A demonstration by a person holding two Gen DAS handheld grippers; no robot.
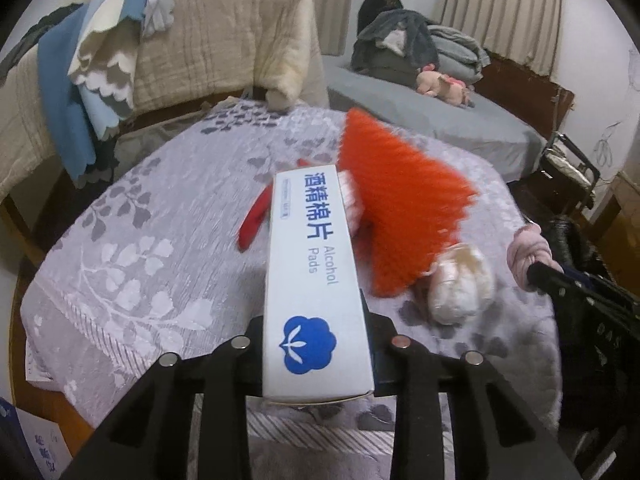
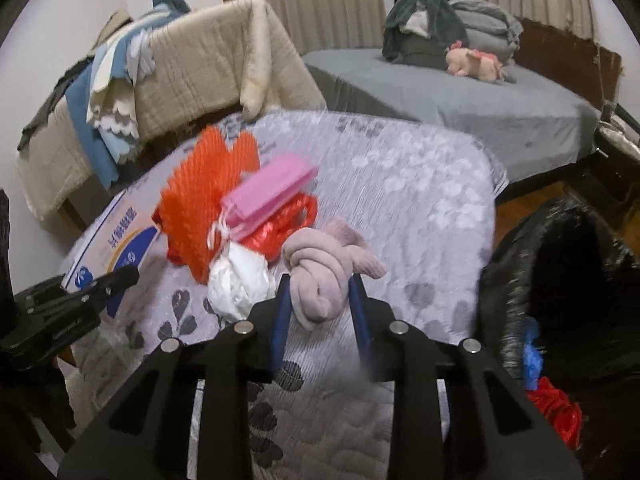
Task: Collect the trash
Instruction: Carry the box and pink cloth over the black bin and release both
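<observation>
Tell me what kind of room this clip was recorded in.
Most likely a bedroom in a home: a bed with a grey sheet, a pink plush toy and piled bedding on it, curtains behind.

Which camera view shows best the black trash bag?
The right wrist view: the black trash bag stands open right of the table, with blue and red trash inside. The left wrist view shows only a dark sliver at the right edge.

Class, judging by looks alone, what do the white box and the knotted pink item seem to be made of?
Alcohol pads box: apparently thin cardboard with a smooth, faintly glossy printed finish; crisp folded edges show.
Knotted pink item: probably soft knitted or fleecy fabric, matte; it bends into a knot with a fuzzy surface.
</observation>
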